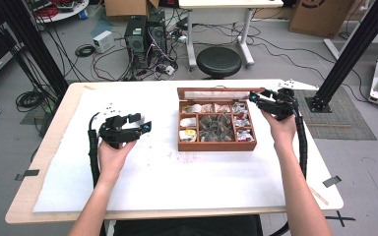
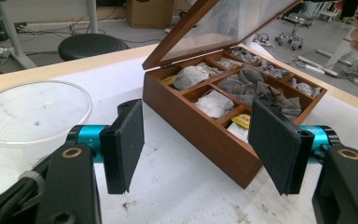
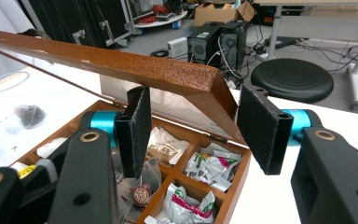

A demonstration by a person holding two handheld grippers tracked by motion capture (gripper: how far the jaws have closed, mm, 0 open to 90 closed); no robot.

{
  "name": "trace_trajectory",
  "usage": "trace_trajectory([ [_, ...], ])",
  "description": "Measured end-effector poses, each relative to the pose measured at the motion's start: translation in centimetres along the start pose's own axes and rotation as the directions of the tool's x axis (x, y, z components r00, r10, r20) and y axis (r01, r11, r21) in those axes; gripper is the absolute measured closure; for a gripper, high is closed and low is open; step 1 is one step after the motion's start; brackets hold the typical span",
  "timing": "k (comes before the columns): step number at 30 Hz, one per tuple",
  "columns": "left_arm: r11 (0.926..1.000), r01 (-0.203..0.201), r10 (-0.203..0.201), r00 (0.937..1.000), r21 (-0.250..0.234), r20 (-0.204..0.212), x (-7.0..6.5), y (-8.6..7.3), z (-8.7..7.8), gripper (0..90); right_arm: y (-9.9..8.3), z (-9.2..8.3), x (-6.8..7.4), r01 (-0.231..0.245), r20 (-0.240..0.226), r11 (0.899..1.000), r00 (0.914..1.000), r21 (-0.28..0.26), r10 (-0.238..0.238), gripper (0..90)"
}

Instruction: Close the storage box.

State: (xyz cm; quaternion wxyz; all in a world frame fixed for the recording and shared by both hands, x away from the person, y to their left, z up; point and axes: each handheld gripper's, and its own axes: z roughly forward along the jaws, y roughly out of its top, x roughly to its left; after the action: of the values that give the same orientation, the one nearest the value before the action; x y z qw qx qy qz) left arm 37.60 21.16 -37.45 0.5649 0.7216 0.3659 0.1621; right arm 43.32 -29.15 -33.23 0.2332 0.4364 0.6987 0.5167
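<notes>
A brown wooden box (image 1: 216, 146) with several compartments of tea bags (image 1: 216, 125) stands right of the table's middle, its glass lid (image 1: 216, 92) raised at the back. My right gripper (image 1: 254, 98) is at the lid's right corner. In the right gripper view the lid's corner (image 3: 200, 79) sits between the jaws of my right gripper (image 3: 198, 128); a small gap shows beside the right pad (image 3: 261, 128), so it is open. Left of the box, my left gripper (image 1: 145, 126) points at it; in its own view my left gripper (image 2: 196, 140) stands open and empty before the box wall (image 2: 200, 135).
A clear plastic bowl (image 2: 32, 112) rests on the white mat left of my left gripper. One loose tea bag (image 3: 30, 114) lies on the mat. Beyond the table's far edge are a black stool (image 1: 219, 61) and computer towers (image 1: 145, 32). A black frame post (image 1: 354, 44) rises at the right.
</notes>
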Motion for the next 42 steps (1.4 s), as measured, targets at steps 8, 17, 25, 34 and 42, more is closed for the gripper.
trace_trajectory([
  [8,1.0000,-0.003,0.003,1.0000,0.001,0.003,-0.1,0.0,0.2,36.0,-1.3,0.2,0.2,0.022,0.024,1.000,0.9994,0.015,-0.023,47.5],
  [17,0.9999,-0.012,0.011,0.9999,0.010,0.012,-0.2,0.0,0.5,36.0,-2.0,-0.1,0.6,0.030,0.032,0.999,0.9990,0.028,-0.031,47.4],
  [25,0.9999,-0.010,0.010,0.9999,0.012,0.012,-0.3,0.0,0.6,36.0,-2.5,-0.4,0.7,0.042,0.031,0.998,0.9986,0.044,-0.043,47.1],
  [34,0.9998,-0.011,0.011,0.9998,0.015,0.014,-0.3,-0.1,0.7,36.0,-3.1,-0.6,0.9,0.040,0.026,0.998,0.9988,0.056,-0.041,46.6],
  [42,0.9998,-0.013,0.013,0.9998,0.018,0.014,-0.4,-0.1,0.8,36.0,-3.8,-0.8,1.0,0.055,0.032,0.996,0.9978,0.070,-0.058,46.6],
])
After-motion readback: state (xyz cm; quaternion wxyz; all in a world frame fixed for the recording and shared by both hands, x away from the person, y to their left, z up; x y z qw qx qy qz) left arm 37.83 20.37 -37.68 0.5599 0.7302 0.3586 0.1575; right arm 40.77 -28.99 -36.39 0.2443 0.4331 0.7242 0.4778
